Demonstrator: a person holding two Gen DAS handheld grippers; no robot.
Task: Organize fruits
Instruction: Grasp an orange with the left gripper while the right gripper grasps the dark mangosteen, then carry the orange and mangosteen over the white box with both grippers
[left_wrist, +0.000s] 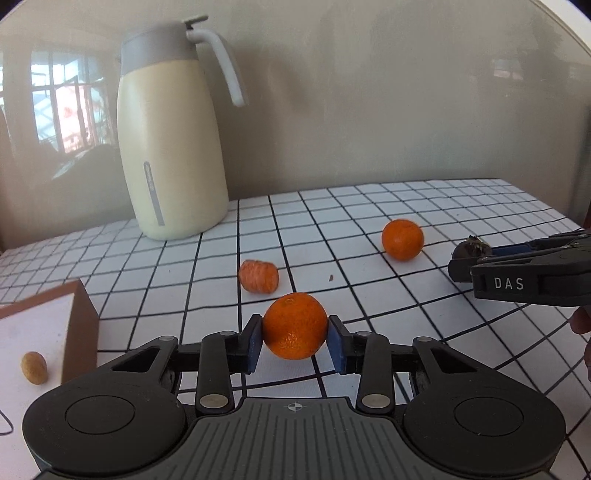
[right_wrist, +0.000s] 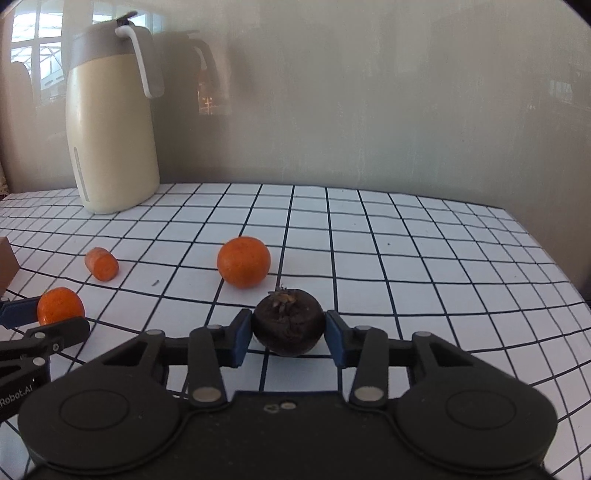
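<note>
My left gripper (left_wrist: 294, 338) is shut on an orange tangerine (left_wrist: 294, 325), held just above the checked tablecloth; it also shows in the right wrist view (right_wrist: 60, 305). My right gripper (right_wrist: 288, 334) is shut on a dark brown round fruit (right_wrist: 288, 322), seen at the right in the left wrist view (left_wrist: 471, 249). A second tangerine (left_wrist: 402, 239) (right_wrist: 243, 266) lies on the cloth between them, further back. A carrot stub (left_wrist: 258, 276) (right_wrist: 101, 264) lies left of it.
A cream jug (left_wrist: 171, 136) (right_wrist: 110, 122) stands at the back left by the wall. A brown-edged white box (left_wrist: 79, 332) at the left holds a small tan fruit (left_wrist: 34, 367). The checked tablecloth (right_wrist: 424, 258) reaches to the table's right edge.
</note>
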